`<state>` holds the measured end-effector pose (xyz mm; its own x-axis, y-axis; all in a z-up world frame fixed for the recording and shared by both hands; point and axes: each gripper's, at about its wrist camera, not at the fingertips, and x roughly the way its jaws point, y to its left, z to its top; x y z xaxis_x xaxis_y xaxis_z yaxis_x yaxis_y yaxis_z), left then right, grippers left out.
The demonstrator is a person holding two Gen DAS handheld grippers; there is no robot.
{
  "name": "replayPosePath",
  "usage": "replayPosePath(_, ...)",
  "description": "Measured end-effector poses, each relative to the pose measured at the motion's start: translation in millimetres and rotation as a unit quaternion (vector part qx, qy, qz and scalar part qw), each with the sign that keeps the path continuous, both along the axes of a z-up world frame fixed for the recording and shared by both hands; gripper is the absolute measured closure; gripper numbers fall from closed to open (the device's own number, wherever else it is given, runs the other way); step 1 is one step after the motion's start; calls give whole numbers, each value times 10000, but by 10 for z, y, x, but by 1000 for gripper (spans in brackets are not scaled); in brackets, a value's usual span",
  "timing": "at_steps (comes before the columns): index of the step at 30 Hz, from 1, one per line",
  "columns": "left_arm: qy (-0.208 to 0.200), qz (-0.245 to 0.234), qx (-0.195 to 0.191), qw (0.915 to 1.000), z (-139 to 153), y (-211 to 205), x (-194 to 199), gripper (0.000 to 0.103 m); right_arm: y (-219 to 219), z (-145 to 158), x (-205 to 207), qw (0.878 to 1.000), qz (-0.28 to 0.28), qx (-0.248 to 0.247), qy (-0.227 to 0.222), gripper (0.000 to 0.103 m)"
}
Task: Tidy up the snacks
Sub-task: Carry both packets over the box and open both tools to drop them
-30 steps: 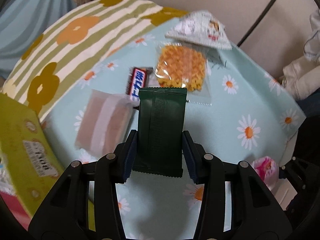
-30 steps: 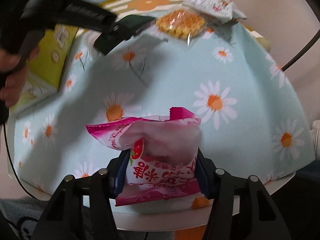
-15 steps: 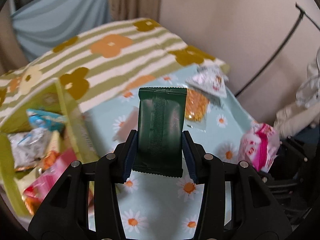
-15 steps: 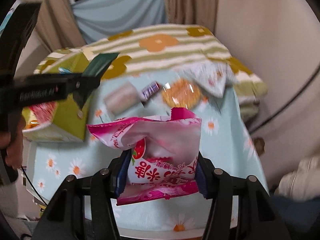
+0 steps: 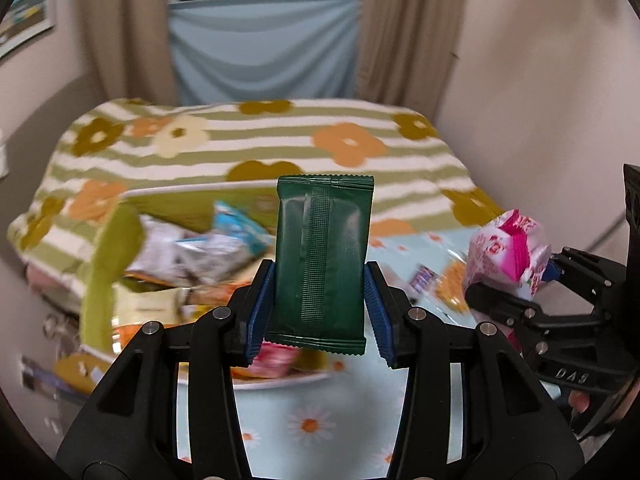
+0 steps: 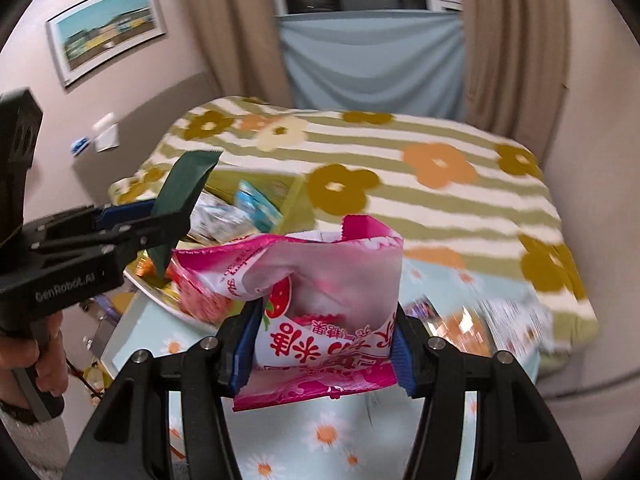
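Aloft, both grippers (image 5: pixel 320 304) (image 6: pixel 324 344) level, loaded.

A bedroom: flowered bed (image 5: pixel 256 148), curtains (image 6: pixel 516 36), framed picture (image 6: pixel 106 30)

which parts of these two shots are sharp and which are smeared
Left wrist view: the dark green packet and the left tool holding it are crisp, while the green snack box behind them is motion-smeared. Right wrist view: the pink strawberry packet in the right tool is fairly sharp; the loose snacks on the daisy cloth at right streak badly. Both views bow at the edges from the fisheye.
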<state>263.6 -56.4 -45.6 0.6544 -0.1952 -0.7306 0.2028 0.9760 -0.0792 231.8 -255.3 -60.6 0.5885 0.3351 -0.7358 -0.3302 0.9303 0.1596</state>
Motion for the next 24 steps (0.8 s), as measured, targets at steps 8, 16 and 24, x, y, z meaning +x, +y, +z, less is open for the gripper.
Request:
replayPosePath(8, 8, 918, -49, 9958, 32, 751, 272, 62, 539, 112, 511, 9980, 622, 108, -47, 51)
replayPosePath(16, 514, 1395, 131, 9888, -394, 1268, 720, 62, 1095, -81, 938, 9956, 918, 13, 179, 51)
replayPosePath(24, 910, 1284, 21, 9875, -909, 1516, 973, 0, 1359, -404, 1179, 9946, 849, -130, 585, 51)
